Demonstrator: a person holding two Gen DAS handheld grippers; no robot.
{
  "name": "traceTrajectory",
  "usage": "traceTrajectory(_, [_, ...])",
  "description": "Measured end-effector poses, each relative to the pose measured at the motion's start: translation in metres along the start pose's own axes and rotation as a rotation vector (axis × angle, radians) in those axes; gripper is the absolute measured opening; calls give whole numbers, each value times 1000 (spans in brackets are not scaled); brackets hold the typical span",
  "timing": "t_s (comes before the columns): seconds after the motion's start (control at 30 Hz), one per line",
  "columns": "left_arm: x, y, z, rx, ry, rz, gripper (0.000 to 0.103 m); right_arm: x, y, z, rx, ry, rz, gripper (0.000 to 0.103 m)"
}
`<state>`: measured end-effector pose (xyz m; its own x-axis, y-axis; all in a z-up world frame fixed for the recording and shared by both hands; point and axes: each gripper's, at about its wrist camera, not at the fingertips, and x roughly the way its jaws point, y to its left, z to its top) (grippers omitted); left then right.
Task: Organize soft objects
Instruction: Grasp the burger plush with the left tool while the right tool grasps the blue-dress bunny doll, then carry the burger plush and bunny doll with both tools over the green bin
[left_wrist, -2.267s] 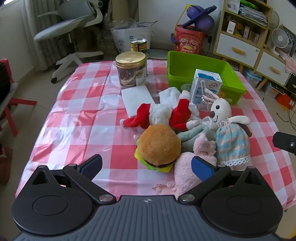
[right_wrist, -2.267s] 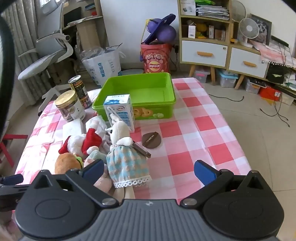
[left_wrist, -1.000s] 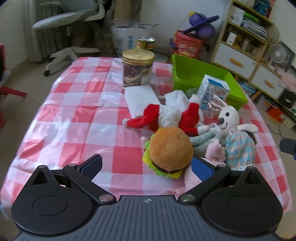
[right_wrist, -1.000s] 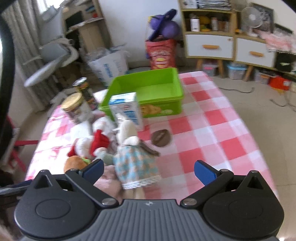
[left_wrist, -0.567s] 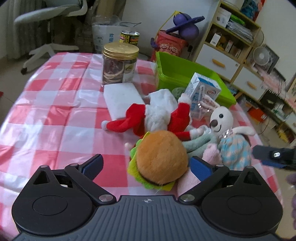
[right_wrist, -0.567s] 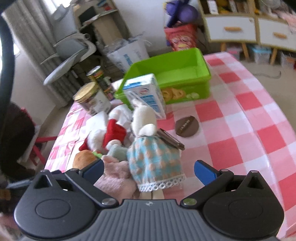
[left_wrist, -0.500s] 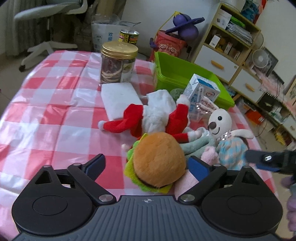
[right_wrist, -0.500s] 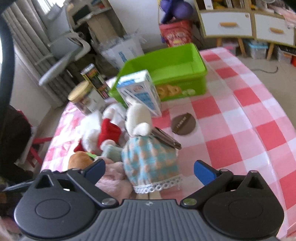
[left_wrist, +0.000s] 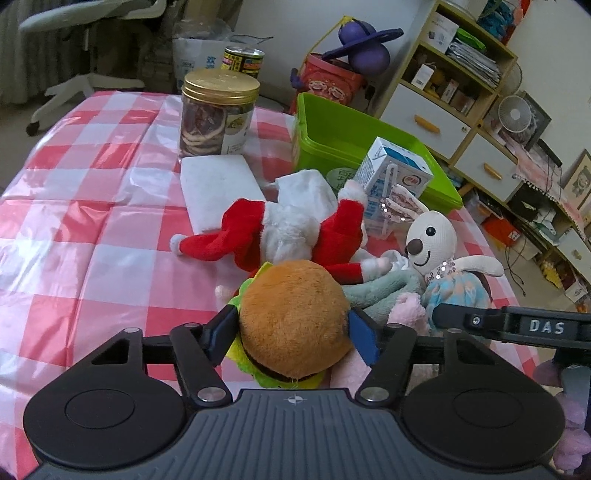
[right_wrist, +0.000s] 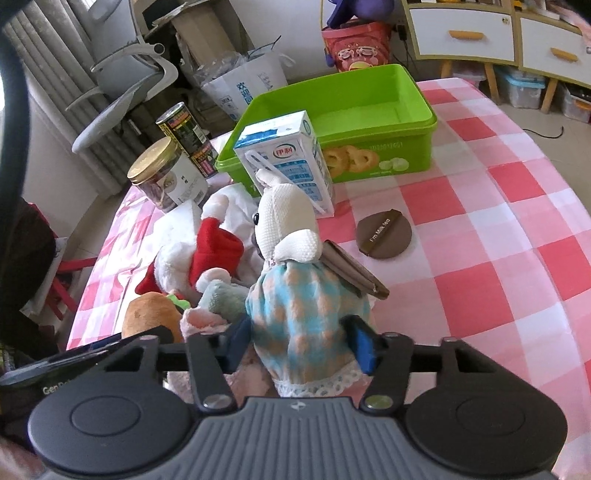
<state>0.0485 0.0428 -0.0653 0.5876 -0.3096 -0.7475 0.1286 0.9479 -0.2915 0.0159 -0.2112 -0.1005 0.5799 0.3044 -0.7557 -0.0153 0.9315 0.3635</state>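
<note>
A table (left_wrist: 92, 229) under a red-and-white checked cloth fills the middle of the frame, with a grey office chair (right_wrist: 122, 74) before pale curtains at upper left, a white wall behind, and a wooden shelf unit with white drawers (left_wrist: 443, 110) and a small fan (left_wrist: 515, 114) at upper right.

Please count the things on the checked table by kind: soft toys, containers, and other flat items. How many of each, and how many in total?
Soft toys: 5 (orange plush burger, red-and-white Santa plush, white rabbit doll in blue dress, grey-green plush, pink plush)
Containers: 4 (green plastic bin, milk carton, gold-lidded jar, printed tin can)
Flat items: 3 (white pad, brown round disc, brown wallet)
Total: 12
</note>
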Motion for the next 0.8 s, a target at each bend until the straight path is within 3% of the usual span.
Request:
traceTrajectory(0.1, [-2,0,2,-6,-6,8,57,4,1,1,-1,6,-12,12])
traceTrajectory(0.27, [-7,-2,3,-2,-17,12,51,1,4,1,-19,1,-23,4])
traceTrajectory(0.8, [-30,-5,12,-27,-92,-17,46,-48,-6,4,39,-105,35,1])
